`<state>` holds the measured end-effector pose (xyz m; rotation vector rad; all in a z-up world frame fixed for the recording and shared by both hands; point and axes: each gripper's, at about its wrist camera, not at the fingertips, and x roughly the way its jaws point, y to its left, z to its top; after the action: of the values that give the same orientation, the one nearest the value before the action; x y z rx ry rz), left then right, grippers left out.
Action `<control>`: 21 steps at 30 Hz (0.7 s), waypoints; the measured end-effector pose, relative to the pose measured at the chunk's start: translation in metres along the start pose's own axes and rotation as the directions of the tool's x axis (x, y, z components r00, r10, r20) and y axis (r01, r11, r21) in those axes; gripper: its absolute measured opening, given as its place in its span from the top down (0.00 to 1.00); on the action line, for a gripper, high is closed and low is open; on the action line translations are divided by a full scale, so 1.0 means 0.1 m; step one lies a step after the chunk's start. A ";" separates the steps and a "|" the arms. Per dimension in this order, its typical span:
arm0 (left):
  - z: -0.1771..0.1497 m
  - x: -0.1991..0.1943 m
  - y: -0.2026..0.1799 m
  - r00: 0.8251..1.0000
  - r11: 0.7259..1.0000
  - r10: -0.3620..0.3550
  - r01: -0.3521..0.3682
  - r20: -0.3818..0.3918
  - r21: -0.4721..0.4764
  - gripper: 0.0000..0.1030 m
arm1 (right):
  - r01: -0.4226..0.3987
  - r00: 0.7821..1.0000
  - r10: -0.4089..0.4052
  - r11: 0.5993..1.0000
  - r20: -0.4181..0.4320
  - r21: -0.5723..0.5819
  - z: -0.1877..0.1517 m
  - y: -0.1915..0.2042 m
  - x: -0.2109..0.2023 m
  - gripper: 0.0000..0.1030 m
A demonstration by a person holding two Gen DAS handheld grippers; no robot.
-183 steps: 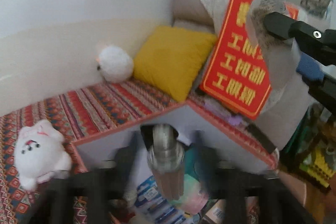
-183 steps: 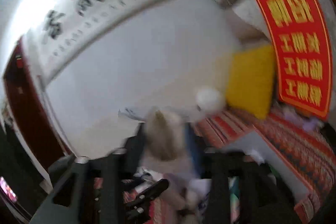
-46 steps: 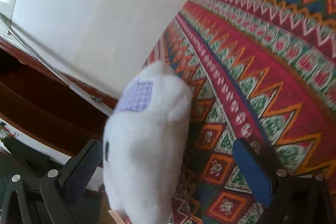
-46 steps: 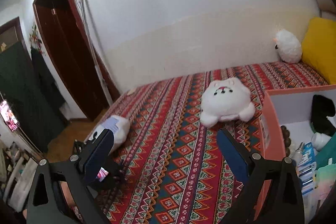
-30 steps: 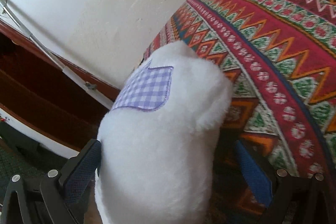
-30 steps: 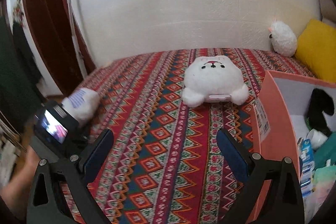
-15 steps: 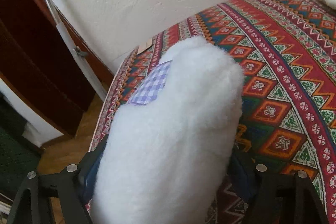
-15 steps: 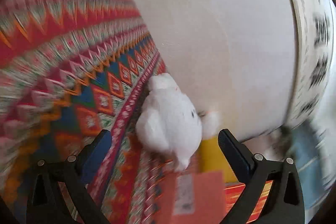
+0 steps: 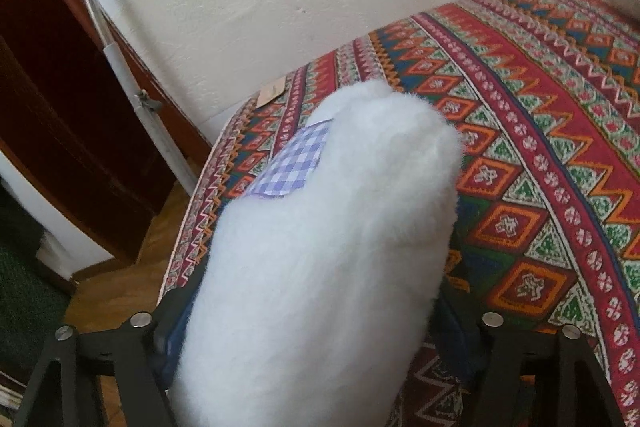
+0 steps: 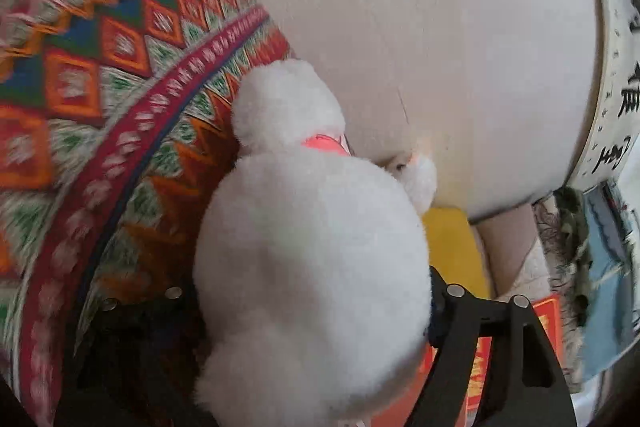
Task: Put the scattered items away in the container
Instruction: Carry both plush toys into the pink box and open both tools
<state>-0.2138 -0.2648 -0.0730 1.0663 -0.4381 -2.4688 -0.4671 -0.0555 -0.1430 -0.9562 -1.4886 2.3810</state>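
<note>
The left tongs (image 9: 316, 331) are clamped on a white plush with a lilac checked patch (image 9: 320, 247), over the patterned bed cover (image 9: 540, 155) near its corner. The right tongs (image 10: 304, 311) grip a white plush bear (image 10: 312, 251); half a second ago they were wide apart with the bear ahead. Only the right view shows the yellow cushion (image 10: 452, 247). The container is out of view.

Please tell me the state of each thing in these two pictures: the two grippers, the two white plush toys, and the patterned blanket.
left gripper: shut on the patch plush.
patch plush: held, checked patch facing up.
right gripper: shut on the round plush.
round plush: held between the fingers.
patterned blanket: spread flat.
</note>
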 end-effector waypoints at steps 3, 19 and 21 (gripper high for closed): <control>0.08 -0.15 0.11 0.998 0.997 -0.044 0.047 0.040 -0.068 0.27 | -0.043 0.994 0.037 0.997 0.103 0.056 -0.23 -0.16 -0.38 0.24; 0.34 -2.49 -0.43 0.845 0.958 -0.282 0.269 0.454 0.095 0.27 | -0.004 0.872 -0.146 0.953 0.467 0.304 -2.09 -1.34 -3.34 0.21; 0.43 -2.80 -0.67 0.803 0.938 -0.346 0.306 0.485 0.163 0.27 | 0.021 0.885 -0.180 0.937 0.430 0.350 -2.47 -1.59 -3.46 0.21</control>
<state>-0.0886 -0.0653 0.0977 0.5245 -0.5437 -3.0743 -0.0785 0.0456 0.0675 -0.2368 -1.1458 2.7788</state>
